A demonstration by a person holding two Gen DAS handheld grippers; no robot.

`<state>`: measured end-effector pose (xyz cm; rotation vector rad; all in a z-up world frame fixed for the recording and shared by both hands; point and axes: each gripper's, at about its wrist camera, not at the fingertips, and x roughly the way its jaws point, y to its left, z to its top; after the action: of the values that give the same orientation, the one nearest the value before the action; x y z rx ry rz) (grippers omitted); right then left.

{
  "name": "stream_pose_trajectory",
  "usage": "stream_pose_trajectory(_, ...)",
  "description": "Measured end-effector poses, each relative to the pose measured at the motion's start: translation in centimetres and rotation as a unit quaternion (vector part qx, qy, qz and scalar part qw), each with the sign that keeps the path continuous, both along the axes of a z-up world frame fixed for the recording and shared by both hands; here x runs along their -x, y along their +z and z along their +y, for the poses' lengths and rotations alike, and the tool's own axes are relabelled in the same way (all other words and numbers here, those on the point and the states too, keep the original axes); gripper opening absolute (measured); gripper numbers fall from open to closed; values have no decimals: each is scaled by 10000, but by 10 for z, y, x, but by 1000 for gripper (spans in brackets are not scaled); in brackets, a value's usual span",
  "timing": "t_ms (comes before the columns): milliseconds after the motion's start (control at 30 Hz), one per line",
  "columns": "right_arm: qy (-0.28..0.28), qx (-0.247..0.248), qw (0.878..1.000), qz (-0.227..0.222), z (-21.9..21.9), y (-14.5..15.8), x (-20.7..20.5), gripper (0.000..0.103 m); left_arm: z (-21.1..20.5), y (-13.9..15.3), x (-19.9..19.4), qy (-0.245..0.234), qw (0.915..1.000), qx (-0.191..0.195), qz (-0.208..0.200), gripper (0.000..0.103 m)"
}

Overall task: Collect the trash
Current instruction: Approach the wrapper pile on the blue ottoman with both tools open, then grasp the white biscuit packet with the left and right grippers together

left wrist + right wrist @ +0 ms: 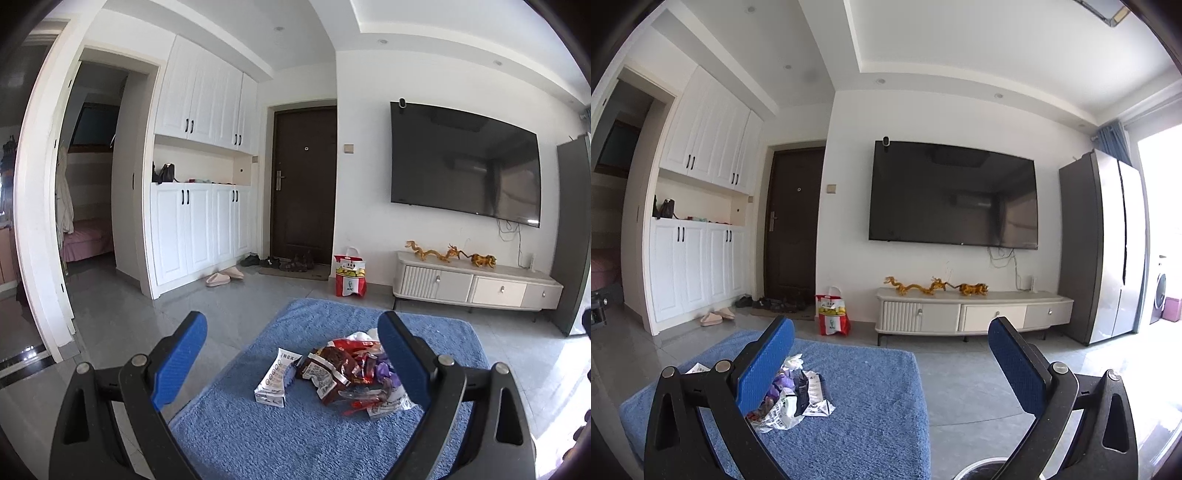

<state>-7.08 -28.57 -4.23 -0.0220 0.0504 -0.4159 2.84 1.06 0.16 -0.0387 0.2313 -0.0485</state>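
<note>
Trash pile [343, 373] sits on blue rug [258, 435], on the floor of a living rm, roughly rug centre: white carton [275, 380] at pile's left edge, dark red snack bag [325, 369], purple + red small wrappers and a clear/white printed bag toward the right. Left hand-held gripper [291, 365] wide open, nothing in it, hovering above the rug w/ pile framed between its fingers; the right finger overlaps the pile's right edge in view, contact can't be told. Right hand-held gripper [892, 373] also wide open and empty, aimed more at rug edge and grey tile; in its view the pile [792, 395] lies low-left, partly behind its left finger. Dark round rim [982, 469] at bottom of right view, poss. a bin, too cropped to be sure. Judged step: first pick, not yet begun; nothing collected so far. To do well: take one piece at a time, start w/ the carton since it's stiff and lies apart at the edge; come down steep, close across its narrow side. Wrappers are thin, crinkly, likely to slip, so pinch a raised fold, not a flat face. Risk: fingers snagging rug pile, or dragging neighbours off the heap. KFC bag [350, 275] by the door is well apart; leave for later.
</note>
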Motion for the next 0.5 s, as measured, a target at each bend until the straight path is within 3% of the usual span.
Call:
stream_pose_trajectory(267,113,-437,9981,416,-20,-21,-27,103,19,-10,-38,240,9994,-78,239,94)
stream_pose_trajectory(500,375,-830,9909,992,-41,-48,-63,103,13,-56,-85,-76,9943,-494,946,94)
